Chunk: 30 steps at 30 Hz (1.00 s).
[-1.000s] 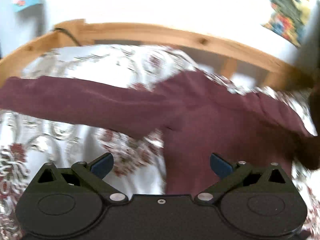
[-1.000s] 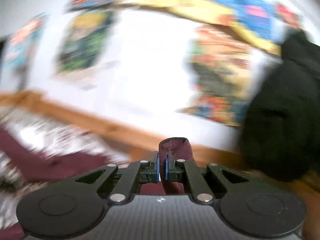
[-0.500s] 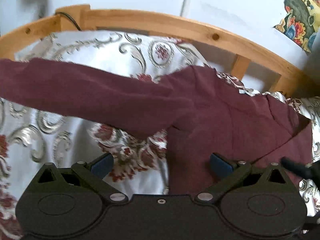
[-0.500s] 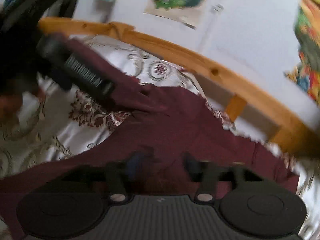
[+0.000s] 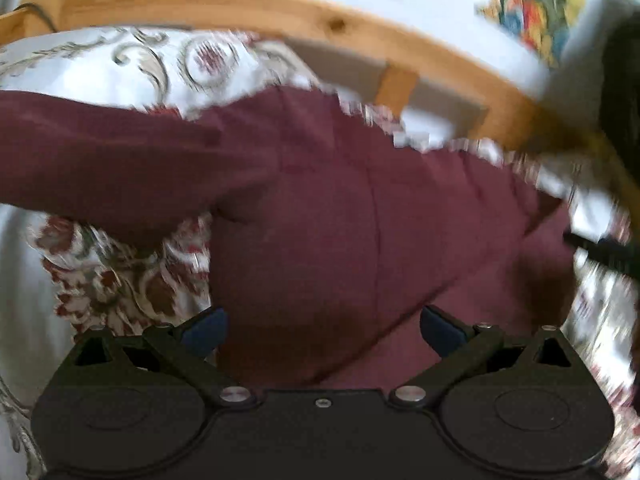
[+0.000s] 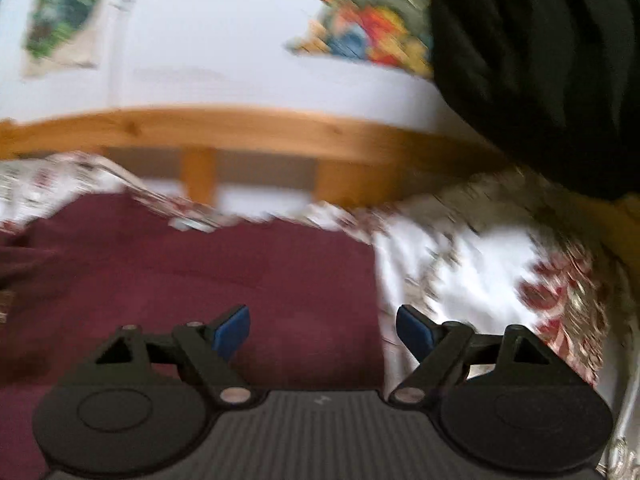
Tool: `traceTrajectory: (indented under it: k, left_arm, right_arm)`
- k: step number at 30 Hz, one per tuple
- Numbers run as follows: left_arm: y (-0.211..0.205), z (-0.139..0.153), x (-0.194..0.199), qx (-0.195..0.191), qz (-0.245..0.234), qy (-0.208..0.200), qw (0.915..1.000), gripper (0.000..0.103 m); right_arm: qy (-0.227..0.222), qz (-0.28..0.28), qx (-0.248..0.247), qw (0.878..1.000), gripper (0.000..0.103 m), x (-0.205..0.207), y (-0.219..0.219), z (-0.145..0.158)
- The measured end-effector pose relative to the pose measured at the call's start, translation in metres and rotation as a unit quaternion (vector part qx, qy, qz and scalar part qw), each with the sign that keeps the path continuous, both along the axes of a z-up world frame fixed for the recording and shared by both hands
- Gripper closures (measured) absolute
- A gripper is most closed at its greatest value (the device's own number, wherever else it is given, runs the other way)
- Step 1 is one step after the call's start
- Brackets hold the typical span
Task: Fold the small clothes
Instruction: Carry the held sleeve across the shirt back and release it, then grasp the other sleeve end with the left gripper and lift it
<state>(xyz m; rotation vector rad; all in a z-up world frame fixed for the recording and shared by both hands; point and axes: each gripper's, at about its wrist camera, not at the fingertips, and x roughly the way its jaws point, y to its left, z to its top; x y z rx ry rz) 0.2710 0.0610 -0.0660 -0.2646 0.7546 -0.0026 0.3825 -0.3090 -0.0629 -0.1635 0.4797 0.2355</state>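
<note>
White bedding with red and silver ornaments [image 5: 132,60] lies under everything, inside a wooden bed frame [image 6: 256,128]. I see my left gripper [image 5: 322,330] wide open, holding nothing, above the maroon long-sleeved garment [image 5: 320,208]. My right gripper [image 6: 322,330] is open and empty too, over the garment's right edge. One sleeve stretches left.

Soft, even daylight, no hard shadows. Both views are motion-smeared, worst toward three o'clock; the pale wall [image 6: 248,52] at twelve o'clock blows out. Fisheye bends the curved wooden bed rail [image 5: 248,8]; corners vignette black.
</note>
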Motion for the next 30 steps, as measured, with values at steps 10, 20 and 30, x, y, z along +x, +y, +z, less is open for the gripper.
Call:
traceTrajectory:
  k: [10,20,30]
  left_arm:
    - [-0.027,-0.028,-0.006,0.091,-0.027,0.069,0.9931,0.001]
    - [-0.038,-0.038,-0.002,0.119,-0.04,0.095,0.9875,0.001]
    - [-0.033,-0.037,0.0,0.086,-0.02,0.117,0.9892,0.001]
  right_arm:
    - [0.026,-0.041,0.082,0.995,0.096,0.043,-0.028,-0.007]
    - [0.065,-0.081,0.106,0.989,0.058,0.046,-0.054,-0.006]
    - [0.138,-0.029,-0.096,0.985,0.028,0.019,-0.023,-0.029]
